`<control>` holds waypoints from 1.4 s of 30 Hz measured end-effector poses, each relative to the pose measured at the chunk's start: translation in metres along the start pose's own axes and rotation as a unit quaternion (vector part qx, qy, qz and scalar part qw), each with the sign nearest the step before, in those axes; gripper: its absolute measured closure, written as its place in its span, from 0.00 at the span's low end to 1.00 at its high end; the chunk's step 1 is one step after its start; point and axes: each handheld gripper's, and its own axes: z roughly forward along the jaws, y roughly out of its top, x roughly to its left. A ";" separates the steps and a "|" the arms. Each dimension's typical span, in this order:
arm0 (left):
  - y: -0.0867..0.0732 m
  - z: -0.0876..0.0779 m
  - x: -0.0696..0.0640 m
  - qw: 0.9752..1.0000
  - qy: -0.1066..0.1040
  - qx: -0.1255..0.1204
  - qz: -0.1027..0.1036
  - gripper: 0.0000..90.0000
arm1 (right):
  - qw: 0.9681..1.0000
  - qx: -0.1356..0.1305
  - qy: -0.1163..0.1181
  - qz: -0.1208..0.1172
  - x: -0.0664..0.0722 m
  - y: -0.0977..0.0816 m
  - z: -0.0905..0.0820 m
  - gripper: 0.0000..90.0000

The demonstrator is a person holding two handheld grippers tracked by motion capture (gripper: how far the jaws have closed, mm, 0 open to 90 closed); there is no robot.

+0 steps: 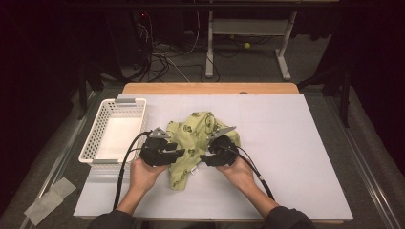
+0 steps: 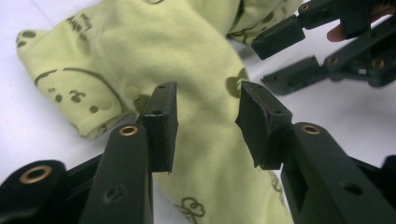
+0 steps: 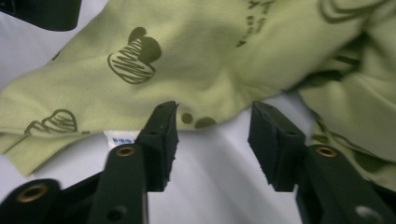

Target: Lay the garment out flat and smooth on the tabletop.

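Both tools part-open over the green cloth, nothing gripped

The left tool (image 2: 208,123) has its jaws about halfway apart right above the light green printed garment (image 1: 196,138), fabric showing between the pads but not pinched; the right tool (image 3: 212,140) is the same, jaws apart at the garment's hem with bare tabletop (image 1: 286,143) between them and a small white label (image 3: 122,138) just beside its left pad. The garment lies crumpled just right of the white basket (image 1: 112,138), which looks empty. My guess at what goes wrong: if either one closes too shallow it only catches a single layer or a fold edge, and the bunched cloth slips out or lifts lopsided.
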 end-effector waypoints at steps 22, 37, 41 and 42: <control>-0.004 0.007 0.011 1.000 0.008 0.013 -0.020 0.53 | 0.996 0.038 -0.018 -0.076 0.017 0.007 0.020 1.00; -0.007 0.016 0.013 0.999 0.011 0.028 -0.029 0.53 | 0.997 0.052 -0.011 -0.063 0.023 0.023 0.040 0.97; -0.007 0.015 0.013 0.999 0.013 0.026 -0.028 0.53 | 0.994 0.067 -0.016 -0.083 0.027 0.026 0.039 1.00; -0.007 0.014 0.013 0.999 0.012 0.025 -0.028 0.53 | 0.994 0.068 -0.014 -0.080 0.025 0.025 0.037 1.00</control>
